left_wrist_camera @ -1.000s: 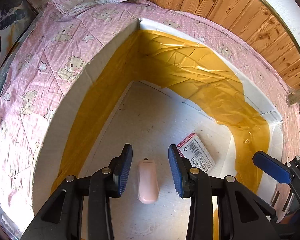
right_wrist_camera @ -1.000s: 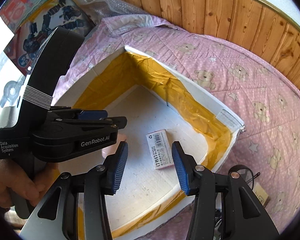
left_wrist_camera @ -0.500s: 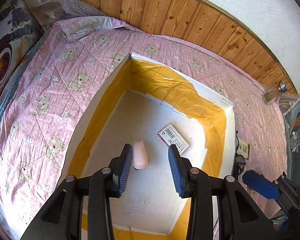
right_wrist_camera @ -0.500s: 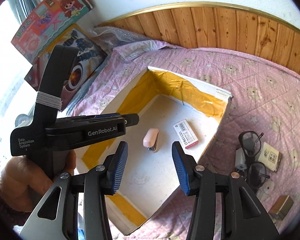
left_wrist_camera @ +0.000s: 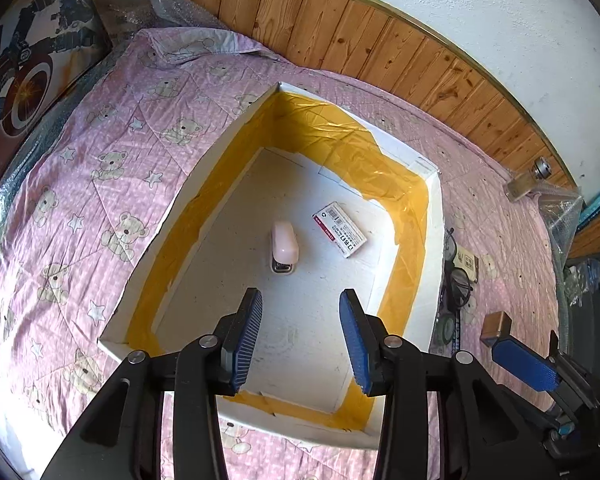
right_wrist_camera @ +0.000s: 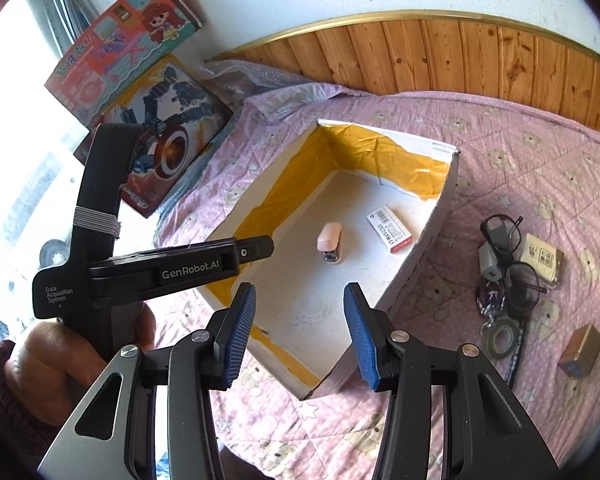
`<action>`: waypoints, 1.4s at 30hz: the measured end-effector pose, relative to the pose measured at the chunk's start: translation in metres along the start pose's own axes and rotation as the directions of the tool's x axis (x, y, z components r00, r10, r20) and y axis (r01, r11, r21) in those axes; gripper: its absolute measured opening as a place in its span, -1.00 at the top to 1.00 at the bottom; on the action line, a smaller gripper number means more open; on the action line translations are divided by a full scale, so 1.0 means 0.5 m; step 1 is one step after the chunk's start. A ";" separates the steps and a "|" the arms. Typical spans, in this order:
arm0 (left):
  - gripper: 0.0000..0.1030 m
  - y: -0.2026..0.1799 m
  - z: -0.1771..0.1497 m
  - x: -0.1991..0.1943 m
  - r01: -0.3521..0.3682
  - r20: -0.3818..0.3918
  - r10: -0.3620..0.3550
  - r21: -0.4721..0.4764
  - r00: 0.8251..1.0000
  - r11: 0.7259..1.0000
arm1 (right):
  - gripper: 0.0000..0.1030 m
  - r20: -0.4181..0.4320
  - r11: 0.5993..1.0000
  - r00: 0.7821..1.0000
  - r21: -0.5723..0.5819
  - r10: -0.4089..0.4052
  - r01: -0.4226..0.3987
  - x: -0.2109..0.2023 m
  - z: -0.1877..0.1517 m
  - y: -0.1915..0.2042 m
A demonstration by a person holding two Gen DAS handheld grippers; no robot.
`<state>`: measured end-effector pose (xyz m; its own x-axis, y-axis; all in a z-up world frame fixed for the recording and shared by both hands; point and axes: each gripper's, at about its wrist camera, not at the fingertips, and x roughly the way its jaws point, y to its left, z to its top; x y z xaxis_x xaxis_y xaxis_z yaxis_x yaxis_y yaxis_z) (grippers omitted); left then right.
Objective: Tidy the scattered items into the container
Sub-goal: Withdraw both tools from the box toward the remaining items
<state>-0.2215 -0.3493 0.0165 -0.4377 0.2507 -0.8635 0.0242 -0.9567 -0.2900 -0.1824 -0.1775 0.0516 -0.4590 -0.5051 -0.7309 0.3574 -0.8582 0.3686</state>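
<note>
Container (right_wrist_camera: pixel 440 216), white box at frame centre on the bed, holds stapler (right_wrist_camera: pixel 331 242) and staple box (right_wrist_camera: pixel 390 228) | both my claws (left_wrist_camera: pixel 300 340) (right_wrist_camera: pixel 300 336) open, empty | risk: glasses (right_wrist_camera: pixel 508 248) at right tangle with chain (right_wrist_camera: pixel 490 304), dragging neighbours when I lift.

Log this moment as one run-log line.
left gripper: open, empty | right gripper: open, empty | box: pink stapler, staple packet | outside: glasses

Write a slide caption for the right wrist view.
Open right gripper above white box holding pink stapler.
</note>
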 end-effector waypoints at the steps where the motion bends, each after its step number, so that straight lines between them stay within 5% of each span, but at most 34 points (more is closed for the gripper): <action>1: 0.17 -0.004 -0.009 -0.005 0.006 0.004 -0.006 0.002 1.000 1.000 | 0.05 0.003 1.000 1.000 0.003 0.001 -0.001 -0.005 -0.009 0.002; 27: 0.16 -0.217 -0.145 -0.071 0.106 0.037 -0.112 0.147 0.993 0.983 | 0.05 0.114 0.995 0.993 0.104 -0.018 0.006 -0.179 -0.136 -0.106; 42: 0.06 -0.299 -0.209 -0.009 0.101 0.004 -0.104 0.198 0.995 0.975 | 0.05 0.126 0.958 0.990 0.286 -0.065 0.026 -0.221 -0.246 -0.296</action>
<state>-0.1293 -0.1919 0.0206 -0.4415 0.3485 -0.8268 -0.1984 -0.9366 -0.2888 -0.0843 0.0165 0.0073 -0.5804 -0.4558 -0.6748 0.0975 -0.8616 0.4981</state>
